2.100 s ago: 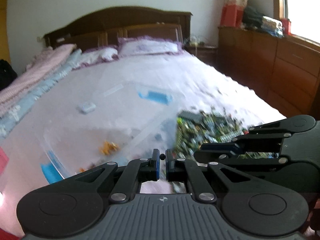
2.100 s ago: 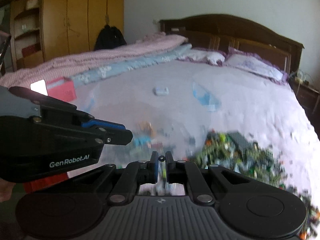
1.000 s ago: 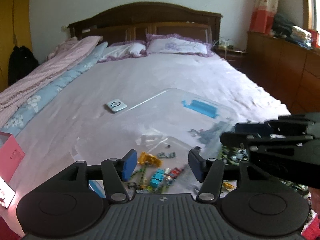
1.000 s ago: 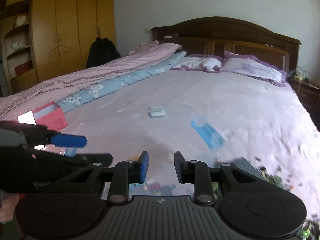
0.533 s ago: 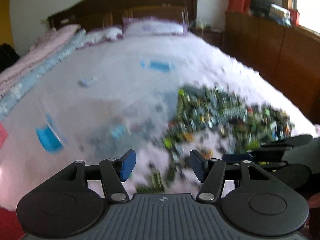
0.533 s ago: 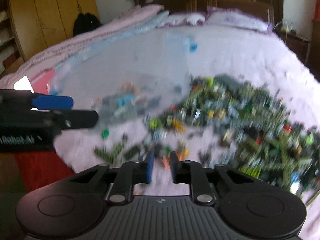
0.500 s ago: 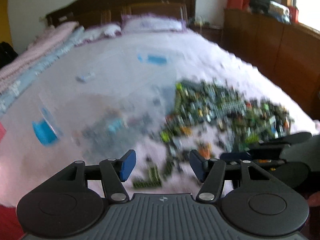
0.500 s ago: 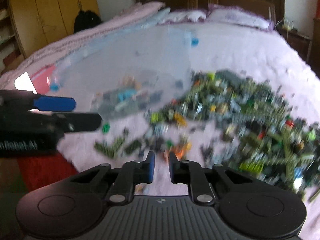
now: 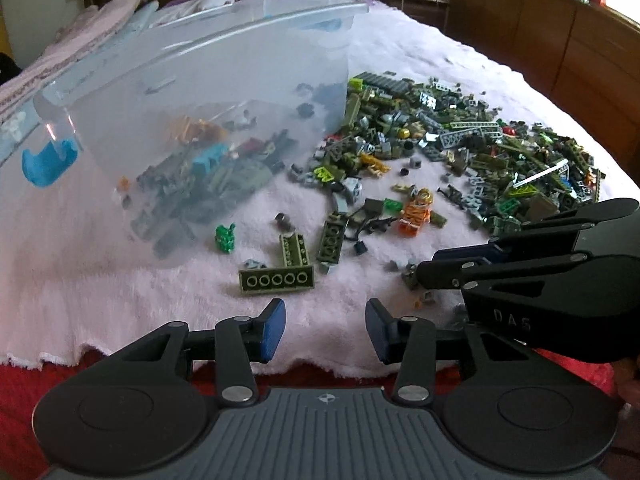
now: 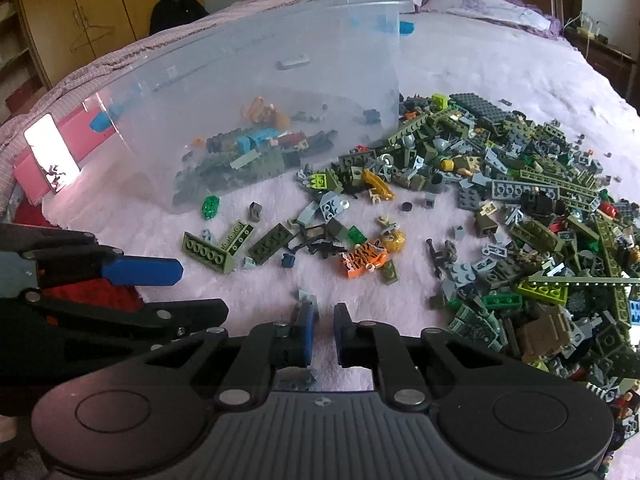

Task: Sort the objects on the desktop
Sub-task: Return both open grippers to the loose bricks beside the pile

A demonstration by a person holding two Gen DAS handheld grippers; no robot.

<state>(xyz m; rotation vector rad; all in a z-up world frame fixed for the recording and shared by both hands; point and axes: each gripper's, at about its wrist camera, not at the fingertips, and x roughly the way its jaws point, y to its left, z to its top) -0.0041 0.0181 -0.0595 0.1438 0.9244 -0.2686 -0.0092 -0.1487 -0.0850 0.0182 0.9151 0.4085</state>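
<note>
A big pile of mostly green and grey toy bricks [image 9: 460,152] [image 10: 520,220] lies on the pink blanket. A clear plastic bin [image 9: 192,92] [image 10: 256,92] with some bricks inside stands left of the pile. An olive long brick [image 9: 276,280] [image 10: 208,256] and an orange tiger figure [image 9: 416,216] [image 10: 364,258] lie near the front. My left gripper [image 9: 325,331] is open and empty above the blanket's front edge. My right gripper [image 10: 324,332] is open a narrow gap, empty, low over the blanket; it also shows in the left wrist view [image 9: 520,264].
The blanket's front edge [image 9: 120,356] meets a red cover below. A pink box [image 10: 52,160] sits left of the bin. A wooden dresser [image 9: 560,40] stands at the right, a wardrobe [image 10: 100,8] at the far left, pillows at the headboard.
Both grippers have dropped and moved in close over the loose bricks at the blanket's front. Both opened about two seconds ago; the right has since narrowed.
</note>
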